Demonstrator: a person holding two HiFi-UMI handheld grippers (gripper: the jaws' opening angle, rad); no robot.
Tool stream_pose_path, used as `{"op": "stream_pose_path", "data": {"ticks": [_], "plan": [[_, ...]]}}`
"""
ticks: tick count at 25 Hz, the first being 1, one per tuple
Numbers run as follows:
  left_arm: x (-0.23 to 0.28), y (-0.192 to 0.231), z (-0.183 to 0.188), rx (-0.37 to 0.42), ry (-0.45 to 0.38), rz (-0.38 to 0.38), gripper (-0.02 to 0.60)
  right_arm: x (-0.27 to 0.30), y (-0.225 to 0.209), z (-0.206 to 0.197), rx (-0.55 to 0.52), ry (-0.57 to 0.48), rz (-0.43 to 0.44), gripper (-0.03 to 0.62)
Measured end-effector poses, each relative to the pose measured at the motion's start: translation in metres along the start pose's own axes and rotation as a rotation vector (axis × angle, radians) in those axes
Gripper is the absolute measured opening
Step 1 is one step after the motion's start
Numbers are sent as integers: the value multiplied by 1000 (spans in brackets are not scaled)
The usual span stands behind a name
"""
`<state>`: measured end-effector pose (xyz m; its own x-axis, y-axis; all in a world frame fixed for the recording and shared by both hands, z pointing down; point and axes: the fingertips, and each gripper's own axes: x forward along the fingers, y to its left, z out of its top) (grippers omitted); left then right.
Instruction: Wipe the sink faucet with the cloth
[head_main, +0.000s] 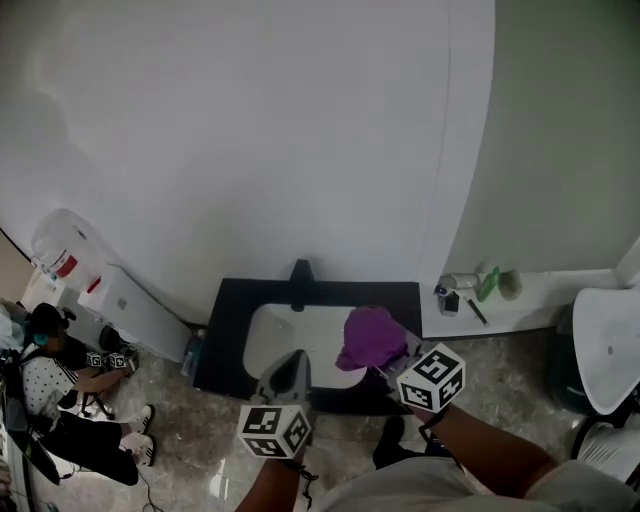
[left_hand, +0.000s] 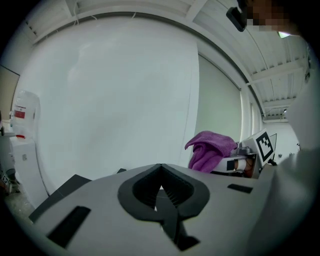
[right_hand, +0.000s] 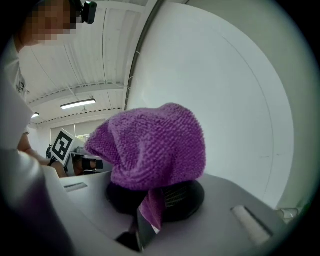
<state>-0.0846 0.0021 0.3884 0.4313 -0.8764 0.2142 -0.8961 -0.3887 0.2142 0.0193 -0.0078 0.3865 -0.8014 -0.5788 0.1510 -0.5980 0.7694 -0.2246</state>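
The purple cloth (head_main: 370, 337) hangs bunched over the right half of the white sink basin (head_main: 275, 335). My right gripper (head_main: 388, 356) is shut on it. In the right gripper view the cloth (right_hand: 150, 147) drapes over the jaws of the right gripper (right_hand: 155, 197) and hides their tips. The black faucet (head_main: 300, 272) stands at the back edge of the black counter (head_main: 222, 345), apart from the cloth. My left gripper (head_main: 295, 362) hovers over the basin's front left, shut and with nothing in it. In its own view the left gripper (left_hand: 160, 172) faces the wall, the cloth (left_hand: 210, 149) to its right.
A white ledge (head_main: 540, 290) to the right carries a green bottle (head_main: 487, 284) and small items. Another white fixture (head_main: 608, 345) sits far right. A person (head_main: 60, 400) sits on the floor at left beside white dispensers (head_main: 75, 262). A plain wall rises behind the sink.
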Motion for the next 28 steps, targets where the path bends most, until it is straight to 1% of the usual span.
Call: {"op": "stream_pose_path", "data": {"ticks": [4,6,10,13,15,20,23,25,26,28], "plan": [[60,18,4,-14,22,20,3,43,-61,-6,20,62,34,49],[84,34,4,-23,27,32,3,70,-88,-8,17,83,43,49],[118,72,-3,-55,47,41,3,126,-119,-25,19,127,38,49],[143,104,-8,-95,56,26,4,172,-141,-38,18,158,15,49],[157,123,-15,-109,80,8,3,203,-155,-48,22,177,-3,49],[193,157,-43,-143,142,-26,4,275,-214,-87,58,236,-54,49],[212,174,-58,-158,181,-44,3,314,-243,-121,44,292,-72,49],[222,183,-69,-174,192,-58,4,335,-258,-148,23,326,-67,49],[226,187,-73,-176,196,-62,3,342,-264,-159,23,323,-61,49],[231,193,-79,-176,205,-64,4,349,-272,-168,28,285,-48,46]]}}
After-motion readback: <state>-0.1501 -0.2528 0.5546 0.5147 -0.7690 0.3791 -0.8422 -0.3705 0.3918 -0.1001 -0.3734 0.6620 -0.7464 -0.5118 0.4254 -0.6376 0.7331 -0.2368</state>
